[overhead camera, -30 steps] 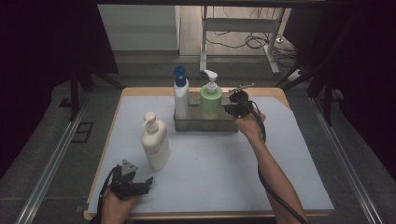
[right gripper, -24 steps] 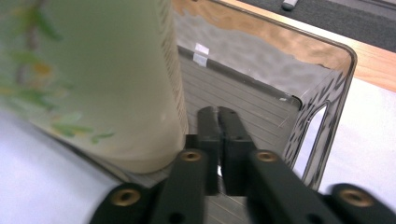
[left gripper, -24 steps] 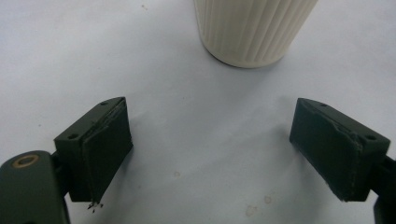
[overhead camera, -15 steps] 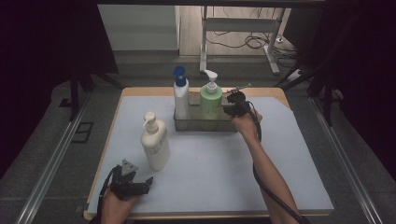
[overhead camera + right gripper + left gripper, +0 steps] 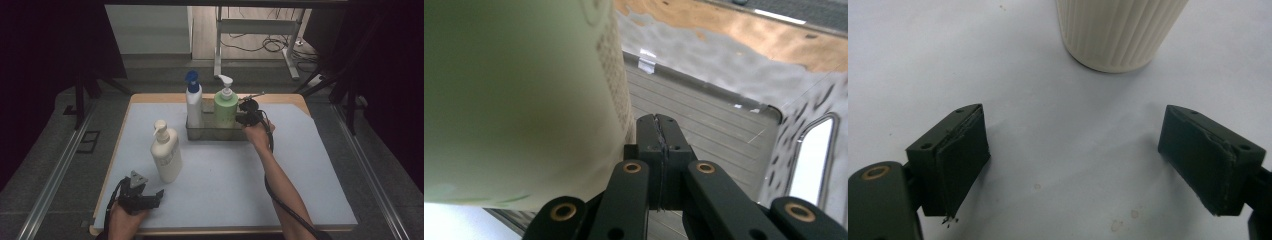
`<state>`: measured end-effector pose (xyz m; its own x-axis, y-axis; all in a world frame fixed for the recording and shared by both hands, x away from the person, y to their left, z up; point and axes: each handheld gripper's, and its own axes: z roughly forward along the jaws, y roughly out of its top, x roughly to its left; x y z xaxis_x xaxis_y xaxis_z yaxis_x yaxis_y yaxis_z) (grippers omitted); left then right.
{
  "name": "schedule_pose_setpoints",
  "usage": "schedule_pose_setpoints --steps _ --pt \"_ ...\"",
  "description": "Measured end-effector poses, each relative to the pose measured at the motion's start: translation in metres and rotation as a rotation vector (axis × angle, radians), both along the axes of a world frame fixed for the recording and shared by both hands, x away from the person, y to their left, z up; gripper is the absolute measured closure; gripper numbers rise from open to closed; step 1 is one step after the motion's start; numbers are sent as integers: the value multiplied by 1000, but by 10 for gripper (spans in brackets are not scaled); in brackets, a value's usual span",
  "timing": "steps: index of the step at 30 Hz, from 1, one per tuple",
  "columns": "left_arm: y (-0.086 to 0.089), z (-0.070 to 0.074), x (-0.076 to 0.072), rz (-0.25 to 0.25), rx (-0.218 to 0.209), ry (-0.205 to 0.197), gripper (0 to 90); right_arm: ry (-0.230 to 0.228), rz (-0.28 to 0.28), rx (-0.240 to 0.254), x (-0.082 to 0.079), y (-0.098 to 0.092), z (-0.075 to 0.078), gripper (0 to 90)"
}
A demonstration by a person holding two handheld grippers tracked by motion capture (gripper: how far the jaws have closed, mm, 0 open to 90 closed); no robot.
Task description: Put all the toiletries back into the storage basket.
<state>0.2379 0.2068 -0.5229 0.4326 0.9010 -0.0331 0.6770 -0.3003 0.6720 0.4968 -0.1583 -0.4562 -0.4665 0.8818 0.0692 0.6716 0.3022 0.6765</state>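
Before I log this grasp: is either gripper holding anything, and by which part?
Nothing. The right gripper is shut empty beside the green bottle; the left gripper is open, short of the cream bottle.

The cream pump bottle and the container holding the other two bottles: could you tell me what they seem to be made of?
Cream pump bottle: likely matte plastic, opaque, with fine vertical ribs. Container: probably translucent smoked plastic, since the bottles show dimly through its glossy wall.

Lab test cell: black curtains [image 5: 45, 60], floor cables [image 5: 260, 45], metal stand [image 5: 250, 30].
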Motion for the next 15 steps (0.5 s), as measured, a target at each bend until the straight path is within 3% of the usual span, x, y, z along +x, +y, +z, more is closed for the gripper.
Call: schedule_pose_setpoints --steps 5,15 --pt "0 0 0 0 0 0 123 21 -1 33 1 -2 -3 896" --pt "0 0 0 0 0 0 123 24 22 26 -1 7 -4 895"
